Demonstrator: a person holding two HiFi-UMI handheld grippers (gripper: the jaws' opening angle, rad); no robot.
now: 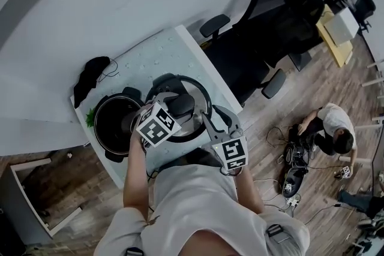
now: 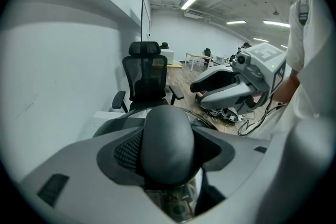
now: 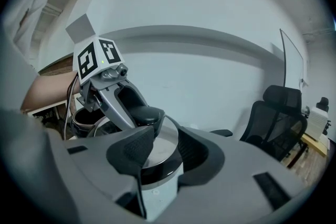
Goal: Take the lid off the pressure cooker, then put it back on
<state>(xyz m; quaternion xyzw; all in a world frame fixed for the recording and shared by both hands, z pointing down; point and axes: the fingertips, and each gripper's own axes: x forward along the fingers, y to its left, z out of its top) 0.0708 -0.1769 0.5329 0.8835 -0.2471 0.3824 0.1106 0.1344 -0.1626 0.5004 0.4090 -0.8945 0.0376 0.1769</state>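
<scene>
- Currently the lid (image 1: 198, 99) is off the pot (image 1: 114, 124) and sits just beside it on the pot's right, over the white tabletop (image 1: 150, 60). Whether it rests on the surface or hangs just above it I cannot tell.
- The left gripper (image 1: 174, 110) is clamped on the lid's black knob (image 2: 168, 144), which fills the space between its pads.
- The right gripper (image 1: 217, 123) is spread. The lid's dark rim shows in the gap between its pads in the right gripper view, but the pads do not look pressed on it.
- By my reading, the removal half is done and the return to the pot is what remains.
- Main risk: the knob is smooth and rounded, and one pinch carries the whole lid. It could roll in the grasp, so the lid tilts or drops when lifted.
- A tilted lid would likely catch the pot's rim or a side handle rather than seat flat. That could shove the pot, which stands near the tabletop's left edge.
- The tabletop is small and the lid lies close to its near edge, so a slip there could send it to the floor.
- The spread right gripper sits near the rim. A careless nudge from it could twist the lid against the left gripper's hold.
</scene>
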